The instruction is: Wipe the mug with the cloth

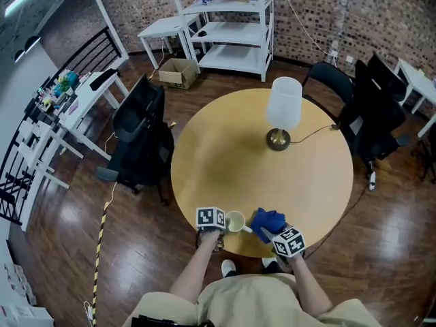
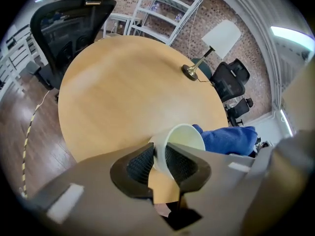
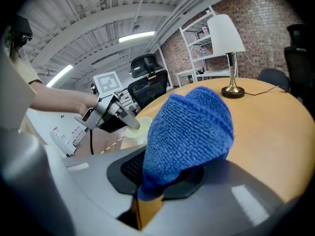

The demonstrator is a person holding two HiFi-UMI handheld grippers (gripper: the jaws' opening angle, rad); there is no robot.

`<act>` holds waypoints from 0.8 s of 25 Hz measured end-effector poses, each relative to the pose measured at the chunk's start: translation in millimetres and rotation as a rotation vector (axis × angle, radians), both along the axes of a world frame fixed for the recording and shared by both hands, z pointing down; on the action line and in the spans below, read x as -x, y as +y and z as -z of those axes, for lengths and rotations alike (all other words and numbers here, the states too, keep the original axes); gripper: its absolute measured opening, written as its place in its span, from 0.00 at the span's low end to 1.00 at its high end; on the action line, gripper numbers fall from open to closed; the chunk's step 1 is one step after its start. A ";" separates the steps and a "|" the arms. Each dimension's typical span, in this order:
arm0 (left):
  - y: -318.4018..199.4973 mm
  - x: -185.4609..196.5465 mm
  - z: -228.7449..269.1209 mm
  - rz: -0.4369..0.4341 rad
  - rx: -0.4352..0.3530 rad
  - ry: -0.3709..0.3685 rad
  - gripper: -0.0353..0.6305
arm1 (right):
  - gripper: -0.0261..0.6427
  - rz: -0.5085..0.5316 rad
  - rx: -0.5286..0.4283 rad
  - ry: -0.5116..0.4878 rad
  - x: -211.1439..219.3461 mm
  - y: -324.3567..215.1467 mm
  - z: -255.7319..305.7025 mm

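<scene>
A pale cream mug [image 1: 235,221] hangs over the near edge of the round wooden table [image 1: 225,155], tilted with its mouth showing. My left gripper [image 1: 219,225] is shut on the mug [image 2: 177,140], its pads clamped on the wall by the rim. A blue cloth [image 1: 267,220] is bunched just right of the mug. My right gripper [image 1: 271,233] is shut on the cloth [image 3: 189,132], which fills the right gripper view and hides most of the jaws. In that view the mug [image 3: 138,127] and the left gripper [image 3: 129,120] sit just left of the cloth.
A lamp [image 1: 282,111] with a white shade stands on the table's far right, its cord trailing off the edge. Black office chairs [image 1: 139,138] stand left and at the back right [image 1: 371,107]. White shelving [image 1: 228,22] lines the brick wall.
</scene>
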State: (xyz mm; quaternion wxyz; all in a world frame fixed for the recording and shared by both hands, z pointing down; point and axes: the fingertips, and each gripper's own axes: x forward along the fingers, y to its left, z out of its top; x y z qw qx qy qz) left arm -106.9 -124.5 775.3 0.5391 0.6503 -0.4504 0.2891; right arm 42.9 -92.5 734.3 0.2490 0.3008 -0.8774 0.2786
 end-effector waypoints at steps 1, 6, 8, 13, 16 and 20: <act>0.9 -0.5 1.7 -0.015 -0.020 0.010 0.15 | 0.13 -0.015 0.001 -0.009 -3.4 -2.3 4.6; 1.8 9.6 21.2 -0.101 -0.131 -0.021 0.23 | 0.13 -0.081 0.019 -0.091 -13.9 -8.8 31.4; 1.3 13.6 34.9 -0.154 -0.197 -0.042 0.23 | 0.14 -0.120 0.035 -0.120 -15.8 -11.1 38.6; 20.1 -13.4 70.6 -0.525 -0.404 -0.066 0.34 | 0.14 -0.154 0.074 -0.138 -14.5 -11.9 46.4; 40.6 -33.6 72.0 -0.776 -0.465 -0.115 0.41 | 0.14 -0.154 0.097 -0.113 -12.5 -11.3 48.7; 53.1 -48.6 60.2 -0.977 -0.503 -0.218 0.32 | 0.14 -0.192 0.147 -0.018 -14.4 -7.1 50.7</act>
